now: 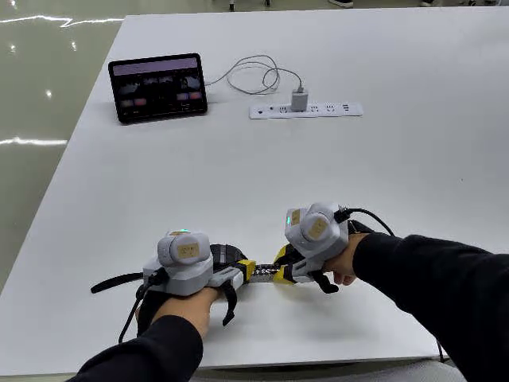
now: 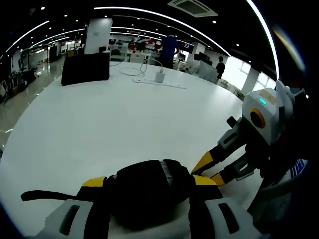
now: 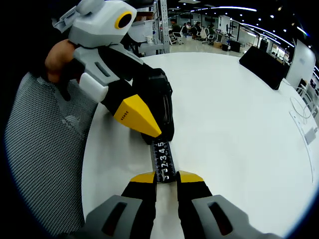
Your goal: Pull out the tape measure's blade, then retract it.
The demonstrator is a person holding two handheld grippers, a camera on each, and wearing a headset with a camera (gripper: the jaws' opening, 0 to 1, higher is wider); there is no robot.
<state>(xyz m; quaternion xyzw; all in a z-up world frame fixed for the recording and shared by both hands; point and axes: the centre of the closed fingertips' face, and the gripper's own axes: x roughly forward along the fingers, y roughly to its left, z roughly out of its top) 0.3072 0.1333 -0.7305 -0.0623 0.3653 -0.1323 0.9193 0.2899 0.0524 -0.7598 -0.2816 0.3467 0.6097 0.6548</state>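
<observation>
The black tape measure [image 2: 149,191] sits on the white table, squeezed between the yellow-tipped fingers of my left gripper [image 2: 149,181], which is shut on its case. In the head view the case [image 1: 227,256] lies at the front of the table under the left gripper [image 1: 245,269]. A short length of blade [image 3: 162,162], numbered up to about 5, runs out of the case [image 3: 158,107]. My right gripper [image 3: 165,177] is shut on the blade's end. The right gripper [image 1: 280,272] faces the left one closely, with the blade [image 1: 264,269] bridging the small gap.
A dark tablet [image 1: 157,87] stands at the back left. A white power strip [image 1: 306,110] with a charger and looped cable lies behind the middle. The table's front edge [image 1: 318,364] is close below the hands. A black wrist strap [image 1: 115,281] trails left of the case.
</observation>
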